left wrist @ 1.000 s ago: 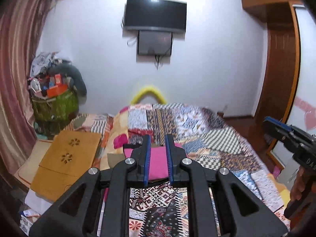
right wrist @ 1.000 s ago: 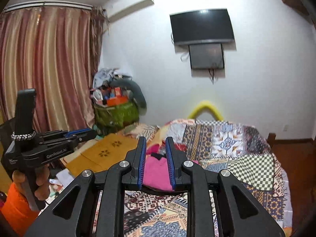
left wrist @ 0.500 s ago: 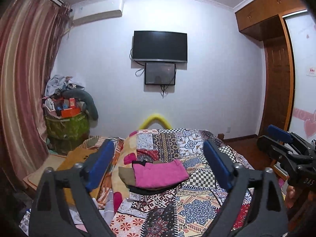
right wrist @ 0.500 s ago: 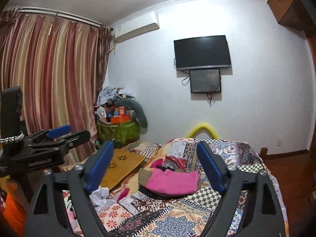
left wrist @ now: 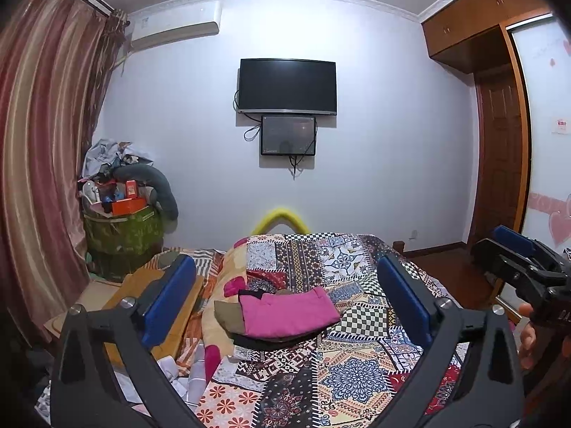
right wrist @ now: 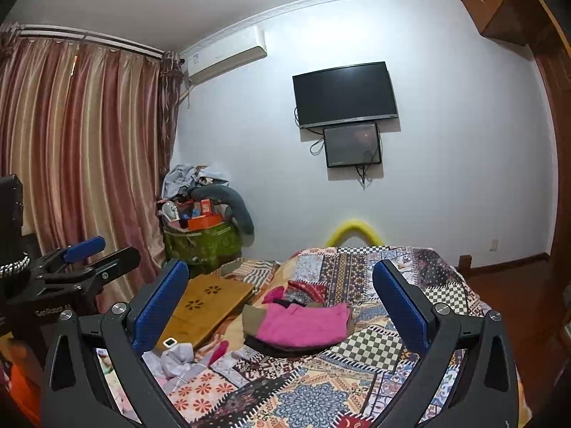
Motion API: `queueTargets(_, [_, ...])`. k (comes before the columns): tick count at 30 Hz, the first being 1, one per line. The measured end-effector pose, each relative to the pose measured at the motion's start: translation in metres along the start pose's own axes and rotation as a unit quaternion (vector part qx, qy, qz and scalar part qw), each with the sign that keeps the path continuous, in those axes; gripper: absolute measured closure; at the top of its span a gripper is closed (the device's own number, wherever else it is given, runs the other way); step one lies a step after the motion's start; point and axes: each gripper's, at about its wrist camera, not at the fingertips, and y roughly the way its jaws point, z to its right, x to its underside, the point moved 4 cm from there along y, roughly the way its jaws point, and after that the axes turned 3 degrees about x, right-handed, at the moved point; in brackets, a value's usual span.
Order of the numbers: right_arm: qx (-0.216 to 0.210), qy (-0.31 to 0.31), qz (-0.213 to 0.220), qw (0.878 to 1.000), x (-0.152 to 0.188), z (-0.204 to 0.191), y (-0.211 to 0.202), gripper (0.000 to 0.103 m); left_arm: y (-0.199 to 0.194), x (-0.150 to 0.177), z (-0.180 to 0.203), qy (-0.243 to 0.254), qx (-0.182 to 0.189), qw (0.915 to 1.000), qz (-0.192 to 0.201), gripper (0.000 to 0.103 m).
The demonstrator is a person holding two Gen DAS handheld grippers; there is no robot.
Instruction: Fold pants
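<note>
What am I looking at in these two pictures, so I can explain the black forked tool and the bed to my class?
No robot here: a person holds a hand-held gripper in each hand, each with a camera looking along its two blue-padded prongs. One picture comes from the left gripper, which also sees the other tool at its right edge; the other comes from the right gripper. Both jaws have just been opening and now stand wide with nothing between them. Ahead lies a bed with a patchwork quilt. On it rests a folded pile with pink pants on top. Beside the bed is a wooden lap desk. Nothing is held.
</note>
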Motion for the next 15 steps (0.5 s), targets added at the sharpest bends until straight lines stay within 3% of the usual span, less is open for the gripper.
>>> queueTargets(15, [0.012, 0.0, -0.013, 1.0, 0.0072, 0.005, 0.0014, 0.0, 0.0106, 0.0072, 0.0058, 0.009, 0.007, 0.9999, -0.011, 0.0])
